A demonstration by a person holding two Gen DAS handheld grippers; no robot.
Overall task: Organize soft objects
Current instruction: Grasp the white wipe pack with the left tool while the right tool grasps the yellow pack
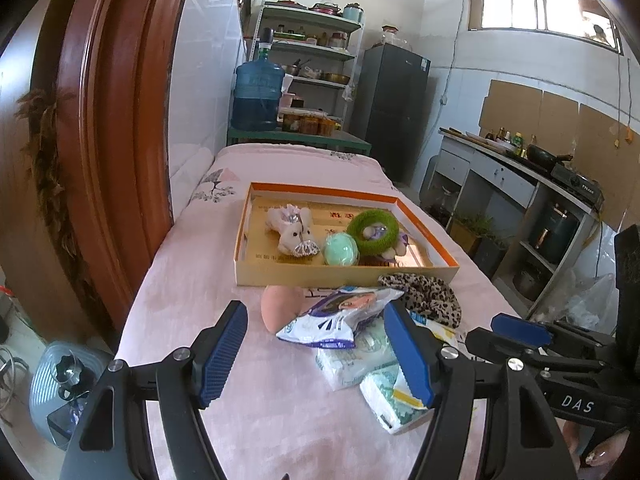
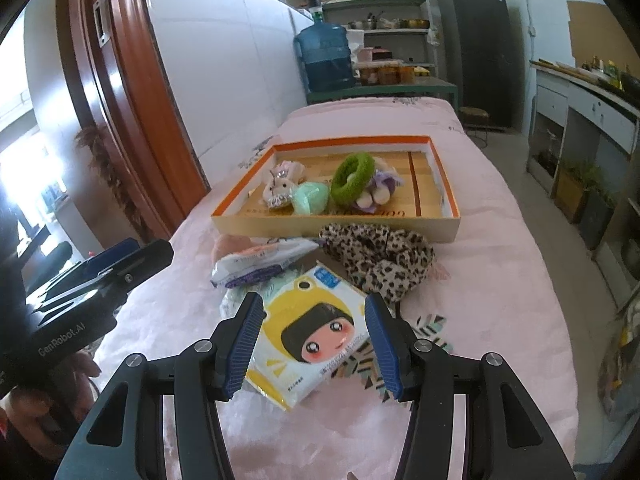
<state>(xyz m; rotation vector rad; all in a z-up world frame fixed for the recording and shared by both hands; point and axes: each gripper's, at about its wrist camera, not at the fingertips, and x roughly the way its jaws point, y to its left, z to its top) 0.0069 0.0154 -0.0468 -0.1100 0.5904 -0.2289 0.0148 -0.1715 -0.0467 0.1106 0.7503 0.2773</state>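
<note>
An orange-rimmed cardboard box [image 1: 344,274] [image 2: 336,224] lies on the pink bedcover. It holds a white plush toy [image 1: 290,230], a mint ball [image 1: 340,250], a green fuzzy ring [image 1: 372,230] and a purple-white plush [image 2: 380,188]. In front of the box lie a leopard-print fabric band [image 2: 380,256], a pink egg-shaped sponge [image 1: 278,308], a white-purple wipes pack [image 1: 332,320] and pale green tissue packs [image 1: 360,360]. My left gripper [image 1: 316,316] is open above the wipes pack. My right gripper [image 2: 314,308] is open, with a yellow cartoon-face tissue pack [image 2: 316,332] lying between its pads.
A wooden door frame [image 1: 100,120] runs along the left of the bed. Beyond the bed stand a water jug [image 1: 258,96], shelves [image 1: 312,48] and a dark fridge [image 1: 390,108]. A kitchen counter [image 1: 520,176] and the floor lie off the bed's right edge.
</note>
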